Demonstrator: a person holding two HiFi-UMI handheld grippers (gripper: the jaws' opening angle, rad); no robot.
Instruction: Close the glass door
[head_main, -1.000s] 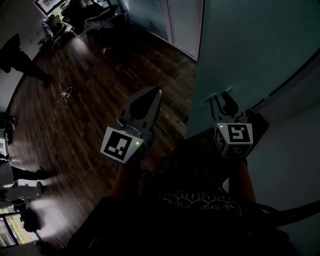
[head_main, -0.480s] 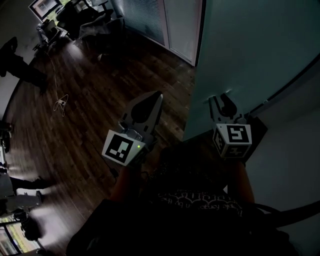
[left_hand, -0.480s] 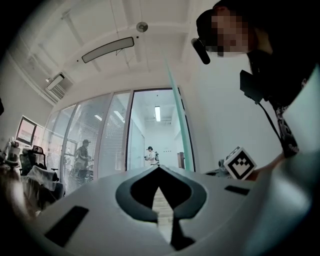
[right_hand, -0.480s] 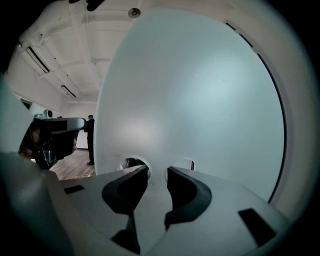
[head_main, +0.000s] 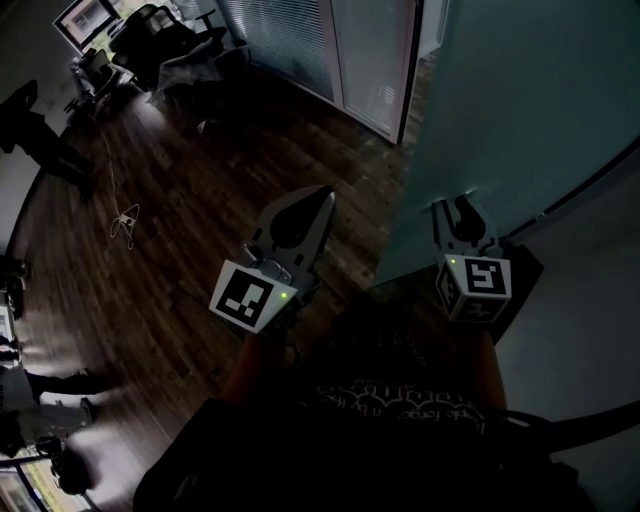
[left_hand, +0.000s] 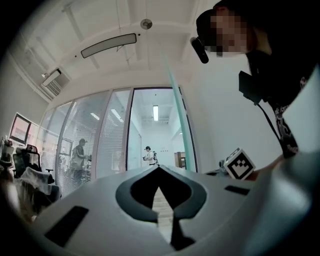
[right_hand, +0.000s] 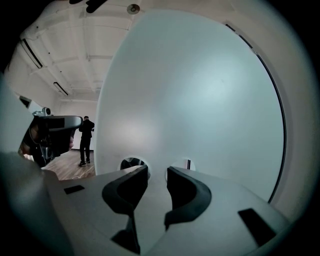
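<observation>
Status: closing is judged to be under way, not complete. The door (head_main: 520, 110) stands ajar on the right, with an open gap between its far edge and the partition (head_main: 370, 60).

Door: a tall, upright panel of plain frosted blue-green glass.

Right tool (head_main: 456, 206): jaws wide, empty, tips at the panel face.

Left tool (head_main: 322, 196): jaws together, empty, over the floor (head_main: 180, 200).

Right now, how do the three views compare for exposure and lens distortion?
Head view: underexposed, the person near black, a pale sheen on the wood floor at upper left. Left gripper view: bright, sharp, strong fisheye with black corners, the edge of the glass door leaning. Right gripper view: dimmer, the door fills it as a hazy glow, its rim bowed.
</observation>
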